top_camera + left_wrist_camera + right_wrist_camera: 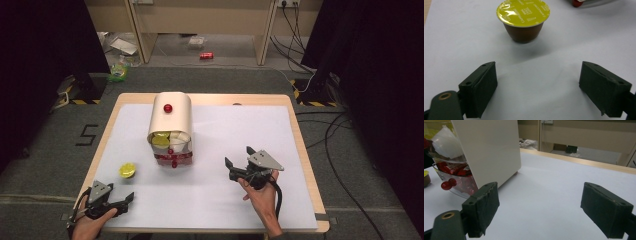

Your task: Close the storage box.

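Yellow-lidded coffee capsule [523, 20] upright on the white table [210, 200], at twelve o'clock from the left gripper [537, 92], fingers [480, 90] released, right gripper [549, 212] fingers also spread, empty, cream capsule box [171, 127] beyond.

Wooden table [300, 145], white sheet [230, 150] over it; cream dispenser box [171, 125], yellow-lidded capsule [127, 170] on sheet.

Capsule [523, 20]: brown cup body with a yellow foil lid carrying printed text. It stands upright, lid up, on the white counter [220, 195], near the left edge and well apart from the box [171, 127]. In the high view it sits at [127, 170].
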`<state>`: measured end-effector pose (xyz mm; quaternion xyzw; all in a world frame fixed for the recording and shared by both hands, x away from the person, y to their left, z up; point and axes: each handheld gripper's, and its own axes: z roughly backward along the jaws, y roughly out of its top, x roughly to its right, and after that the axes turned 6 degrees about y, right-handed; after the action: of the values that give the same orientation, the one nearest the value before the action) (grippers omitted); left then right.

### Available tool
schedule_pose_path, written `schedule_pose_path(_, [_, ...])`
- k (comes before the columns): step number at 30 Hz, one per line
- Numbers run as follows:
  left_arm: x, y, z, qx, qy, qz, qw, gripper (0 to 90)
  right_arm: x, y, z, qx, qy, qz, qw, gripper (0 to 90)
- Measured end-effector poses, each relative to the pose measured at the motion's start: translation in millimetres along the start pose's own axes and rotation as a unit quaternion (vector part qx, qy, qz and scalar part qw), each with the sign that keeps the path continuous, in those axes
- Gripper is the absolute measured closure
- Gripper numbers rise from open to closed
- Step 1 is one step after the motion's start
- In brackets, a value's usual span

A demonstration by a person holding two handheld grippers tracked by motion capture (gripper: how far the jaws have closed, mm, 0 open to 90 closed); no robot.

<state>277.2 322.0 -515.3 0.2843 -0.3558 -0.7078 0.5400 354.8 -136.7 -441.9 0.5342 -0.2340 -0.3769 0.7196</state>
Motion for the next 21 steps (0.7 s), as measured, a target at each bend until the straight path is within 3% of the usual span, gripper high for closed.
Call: schedule_pose_path(21, [-0.1,-0.3,0.0,0.001,-0.001,0.000,1.0000,14.0,12.7,-12.4,23.1,-0.006,-0.018,-0.009,0.9998,15.6])
